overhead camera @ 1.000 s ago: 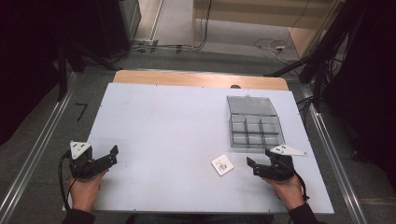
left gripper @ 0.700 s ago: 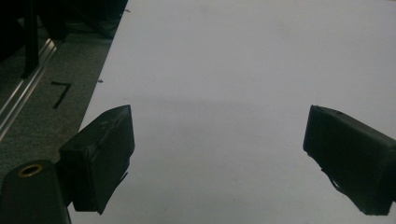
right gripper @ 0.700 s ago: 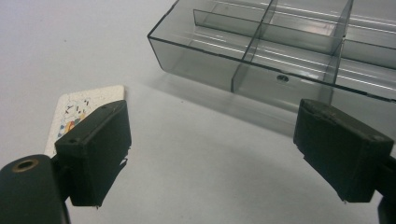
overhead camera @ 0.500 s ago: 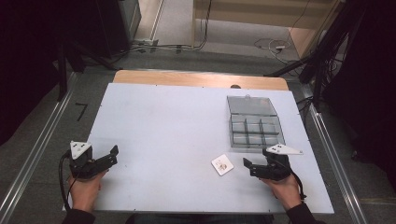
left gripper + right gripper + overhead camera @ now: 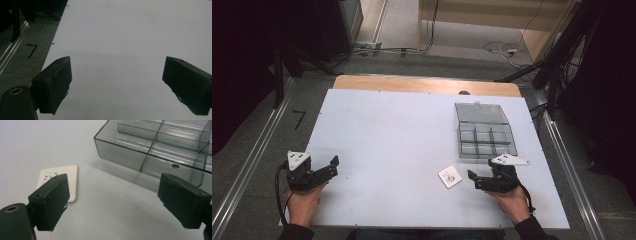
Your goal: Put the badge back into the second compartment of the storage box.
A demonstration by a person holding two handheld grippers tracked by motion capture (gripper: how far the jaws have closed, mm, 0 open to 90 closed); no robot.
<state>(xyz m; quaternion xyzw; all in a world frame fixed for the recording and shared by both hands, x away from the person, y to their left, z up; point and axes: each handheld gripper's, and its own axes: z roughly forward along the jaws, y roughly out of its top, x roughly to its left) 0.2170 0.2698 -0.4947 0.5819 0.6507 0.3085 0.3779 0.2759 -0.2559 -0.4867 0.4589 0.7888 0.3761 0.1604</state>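
While resting near the table's [image 5: 412, 125] seven o'clock corner, left gripper [image 5: 333, 166], held in the left hand [image 5: 303, 202], with jaws spread wide apart and nothing between them. Under those jaws in the left gripper view [image 5: 117, 72], bare white tabletop [image 5: 120, 35], with grey floor [image 5: 22, 57] and a black "7" mark [image 5: 32, 49] off toward nine o'clock. Farther right, at about five o'clock on the table, a small white card [image 5: 450, 176] lying flat, faint dark marks on its face. Just beside it, toward three o'clock, right gripper [image 5: 473, 179], gripped by the right hand [image 5: 512, 202], jaws likewise wide apart and holding nothing. Seen in the right gripper view [image 5: 115, 195], card [image 5: 62, 173] partly behind the left jaw, flat on the table. Up at one o'clock from that gripper, a clear compartment box [image 5: 484, 137], open, lid [image 5: 479, 112] laid back toward twelve o'clock; near wall and dividers plain in the right gripper view [image 5: 150, 150], compartments apparently empty. Card and box close but apart.
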